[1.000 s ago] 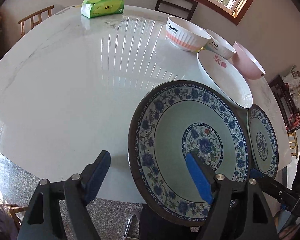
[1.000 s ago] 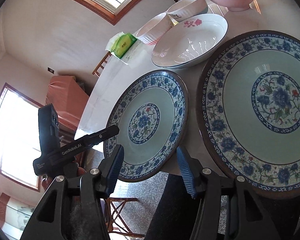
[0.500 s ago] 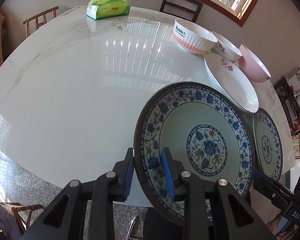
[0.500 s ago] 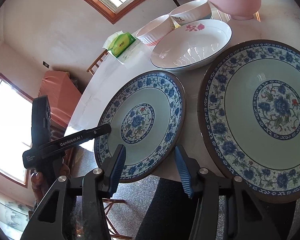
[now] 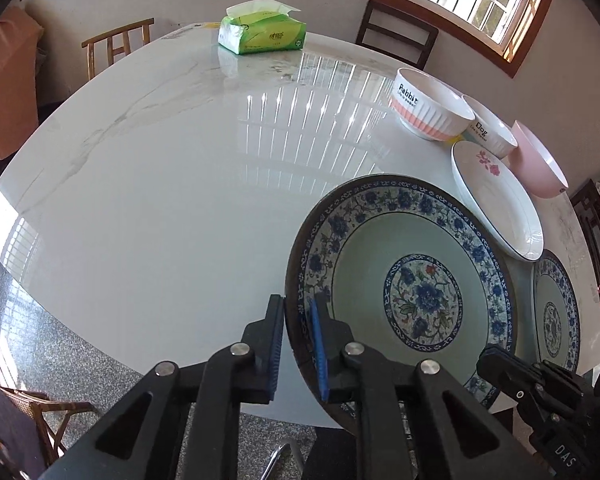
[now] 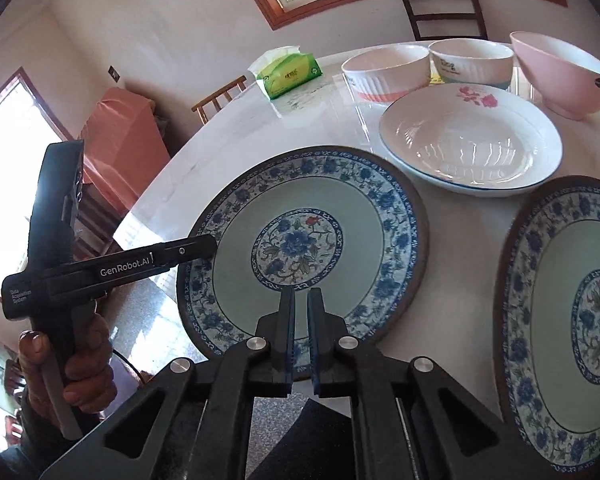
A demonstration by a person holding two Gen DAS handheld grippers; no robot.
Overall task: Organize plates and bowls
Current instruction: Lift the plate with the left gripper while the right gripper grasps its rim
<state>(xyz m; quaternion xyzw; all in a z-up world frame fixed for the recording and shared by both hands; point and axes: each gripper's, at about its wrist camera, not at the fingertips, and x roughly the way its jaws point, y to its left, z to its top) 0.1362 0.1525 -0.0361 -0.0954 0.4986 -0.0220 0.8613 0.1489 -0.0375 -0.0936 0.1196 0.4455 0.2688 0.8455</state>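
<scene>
A large blue floral plate [image 5: 404,280] lies at the near edge of the white marble table [image 5: 172,184]. My left gripper [image 5: 298,316] is shut on its left rim. In the right wrist view the same plate [image 6: 300,240] sits ahead, and my right gripper [image 6: 301,304] is shut on its near rim, fingers nearly together. A second blue floral plate [image 6: 568,320] lies to the right; it also shows in the left wrist view [image 5: 558,312]. Behind it is a white shallow plate with a pink flower [image 6: 470,144].
Three bowls stand behind the plates: a "Rabbit" bowl [image 5: 430,104], a "Dog" bowl [image 5: 488,132] and a pink bowl [image 5: 538,160]. A green tissue pack [image 5: 262,30] is at the table's far side. Chairs stand around the table.
Both grippers went from open to shut. The left closed on the plate's left rim, the right moved in and closed on its near rim. The plate shifted slightly.
</scene>
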